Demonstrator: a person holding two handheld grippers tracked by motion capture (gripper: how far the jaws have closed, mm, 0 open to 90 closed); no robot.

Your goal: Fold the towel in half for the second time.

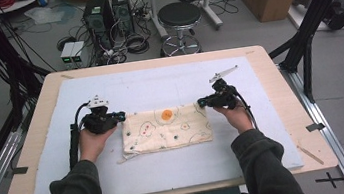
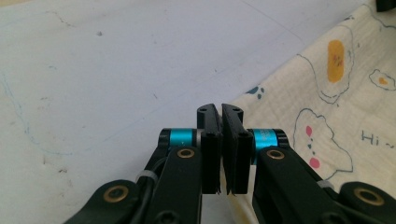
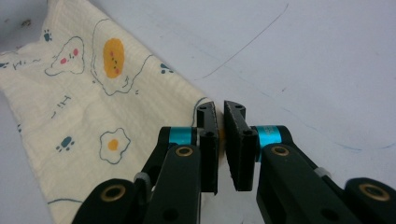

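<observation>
The cream cotton cloth printed with fried eggs (image 1: 166, 128) lies folded on the pale blue mat (image 1: 159, 88) on the table; it's light and limp. Both your left gripper (image 1: 120, 117) and right gripper (image 1: 200, 103) have their fingers pinched on its far corners; lift them together.

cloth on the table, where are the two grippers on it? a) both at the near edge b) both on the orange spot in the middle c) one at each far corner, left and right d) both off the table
c: in the high view the left gripper sits at the far left corner of the cloth and the right gripper at its far right corner, jaws closed.
</observation>
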